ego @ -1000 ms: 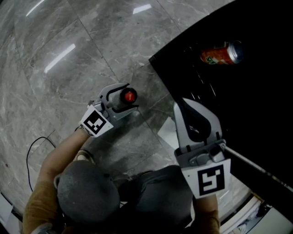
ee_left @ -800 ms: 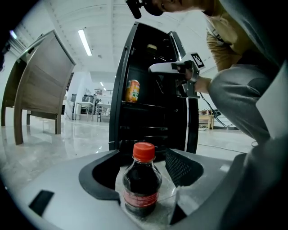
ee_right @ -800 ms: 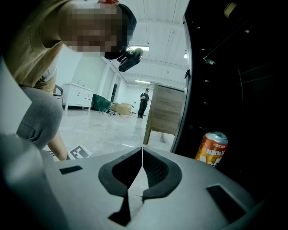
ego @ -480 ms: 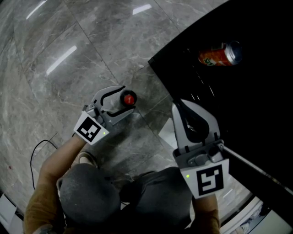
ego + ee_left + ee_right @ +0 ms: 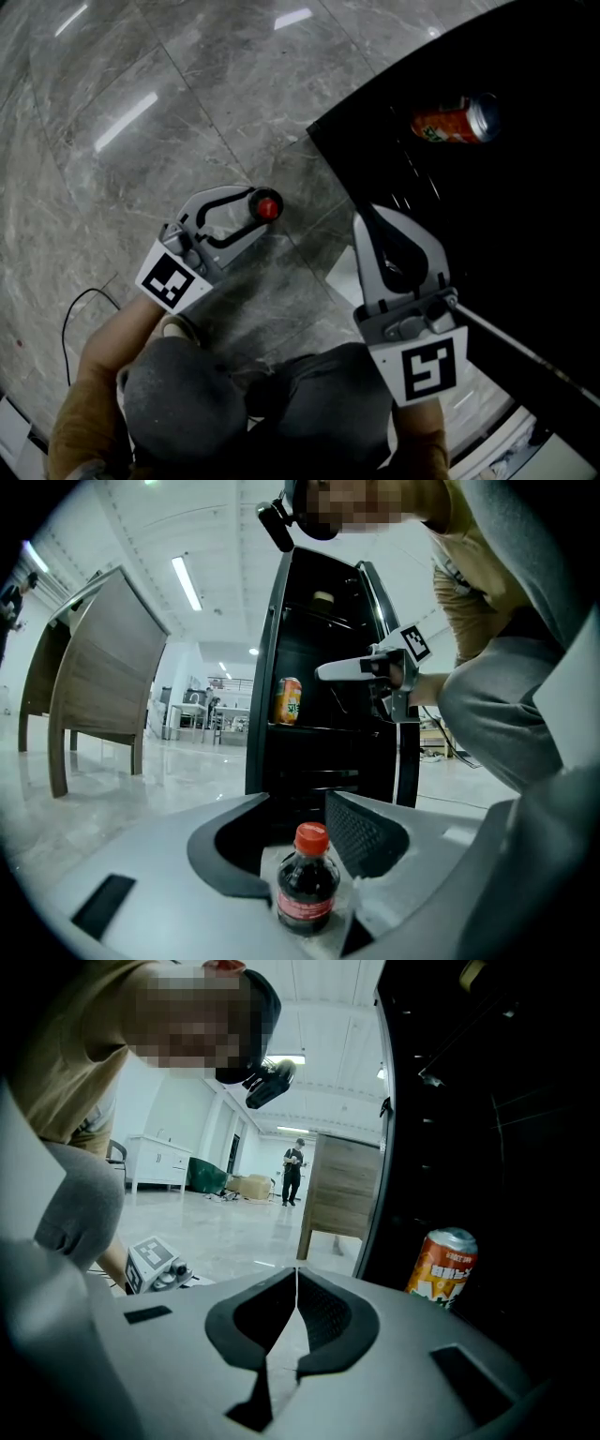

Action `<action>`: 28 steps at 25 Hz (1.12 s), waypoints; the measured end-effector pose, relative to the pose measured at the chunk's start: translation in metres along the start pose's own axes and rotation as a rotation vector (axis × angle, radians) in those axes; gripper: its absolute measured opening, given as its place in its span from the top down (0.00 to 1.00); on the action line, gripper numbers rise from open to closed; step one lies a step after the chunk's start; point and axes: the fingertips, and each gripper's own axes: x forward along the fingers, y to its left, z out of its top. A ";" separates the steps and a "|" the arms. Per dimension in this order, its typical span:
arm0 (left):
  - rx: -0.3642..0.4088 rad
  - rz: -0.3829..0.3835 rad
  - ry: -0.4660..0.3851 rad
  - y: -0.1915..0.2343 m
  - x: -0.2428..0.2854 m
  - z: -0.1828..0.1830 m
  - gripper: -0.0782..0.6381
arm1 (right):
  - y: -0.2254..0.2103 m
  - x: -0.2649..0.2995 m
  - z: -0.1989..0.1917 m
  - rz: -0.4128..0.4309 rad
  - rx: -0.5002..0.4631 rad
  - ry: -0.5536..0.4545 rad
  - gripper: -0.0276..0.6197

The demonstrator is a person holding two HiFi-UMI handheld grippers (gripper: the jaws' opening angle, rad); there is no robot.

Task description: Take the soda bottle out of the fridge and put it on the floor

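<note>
A small dark soda bottle [image 5: 268,207] with a red cap stands upright on the grey marble floor [image 5: 141,112], just left of the black fridge [image 5: 525,216]. My left gripper [image 5: 255,208] hovers over it with the cap at its fingertips. In the left gripper view the bottle [image 5: 307,891] shows low in the gap of the left gripper [image 5: 298,803]. Its jaws have just been closing, but the pads do not touch the bottle. My right gripper [image 5: 367,216] is shut with nothing in it, at the fridge's open front; its jaws meet in the right gripper view [image 5: 297,1274].
An orange drink can [image 5: 452,118] stands on a shelf inside the fridge, also seen as the can [image 5: 288,700] and the can [image 5: 441,1267]. A black cable [image 5: 80,300] lies on the floor at the lower left. A wooden panel [image 5: 103,677] stands further off.
My left gripper has drawn back toward the lower left and lifted, and its jaws have narrowed. The bottle stays standing on the floor. The right gripper has not moved.
</note>
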 end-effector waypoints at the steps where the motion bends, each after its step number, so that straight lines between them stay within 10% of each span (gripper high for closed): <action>1: 0.004 0.002 -0.005 0.001 -0.002 0.002 0.65 | 0.001 0.001 0.000 -0.001 -0.002 -0.001 0.95; 9: -0.004 0.027 0.014 0.013 -0.002 0.007 0.89 | -0.008 0.010 0.000 -0.018 0.006 -0.014 0.95; 28: -0.243 0.209 0.044 -0.018 -0.078 0.157 0.89 | 0.041 -0.049 0.125 0.066 0.119 0.075 0.96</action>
